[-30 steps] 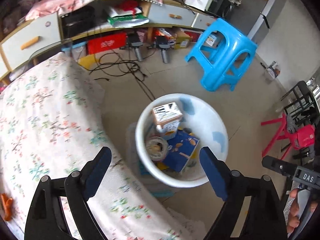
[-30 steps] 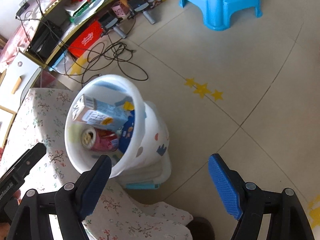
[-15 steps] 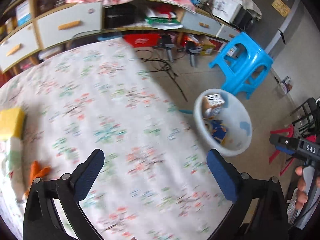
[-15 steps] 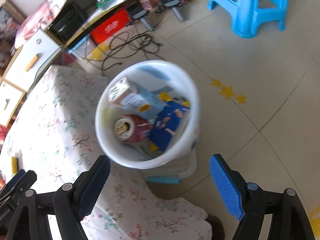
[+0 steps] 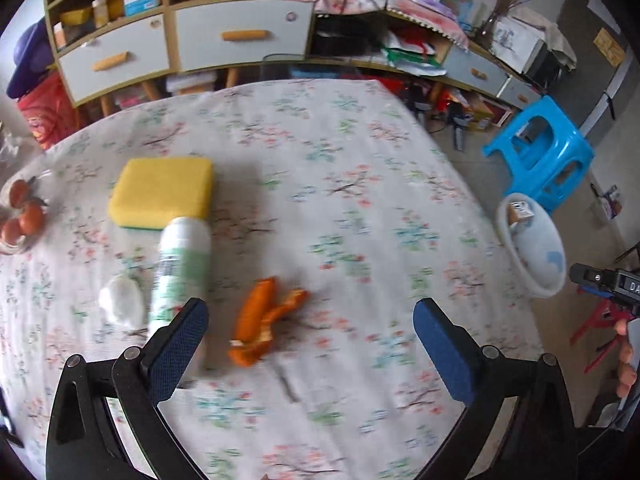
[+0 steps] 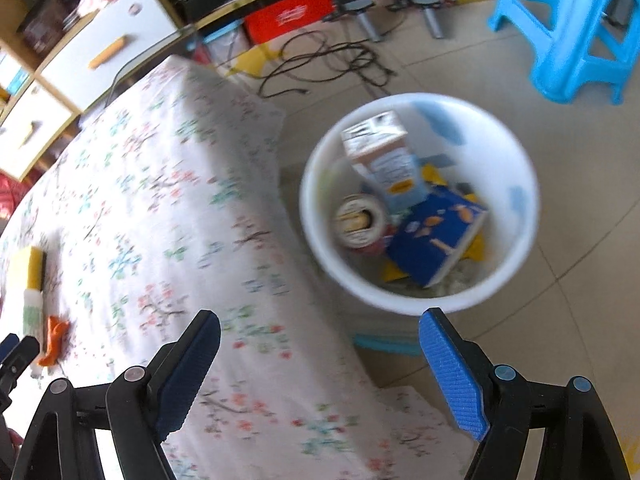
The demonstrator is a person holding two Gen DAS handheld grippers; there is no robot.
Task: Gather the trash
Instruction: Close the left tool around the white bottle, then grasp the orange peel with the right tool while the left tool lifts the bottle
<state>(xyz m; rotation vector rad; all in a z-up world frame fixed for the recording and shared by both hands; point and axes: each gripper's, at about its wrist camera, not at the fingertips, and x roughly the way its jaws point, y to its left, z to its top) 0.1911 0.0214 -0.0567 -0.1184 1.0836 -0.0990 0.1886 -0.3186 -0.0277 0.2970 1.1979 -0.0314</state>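
An orange peel (image 5: 266,326) lies on the floral tablecloth (image 5: 360,208), just ahead of my open, empty left gripper (image 5: 310,354). A white crumpled tissue (image 5: 121,303) and a white-green bottle (image 5: 180,272) on its side lie left of the peel. The white trash bin (image 6: 516,152) stands on the floor beside the table, holding a carton (image 6: 384,156), a can (image 6: 360,222) and a blue box (image 6: 438,236). My open, empty right gripper (image 6: 318,372) hovers over the table edge near the bin. The bin also shows in the left wrist view (image 5: 532,248).
A yellow sponge (image 5: 162,190) lies behind the bottle. A dish of brown fruit (image 5: 22,216) sits at the table's left edge. A blue stool (image 5: 540,156) stands on the floor past the bin. Cabinets (image 5: 200,40) and cables (image 6: 332,60) line the far wall.
My left gripper has swung left from over the bin to over the table, bringing the peel, bottle and sponge into view. My right gripper has shifted slightly; the bin now sits further right.
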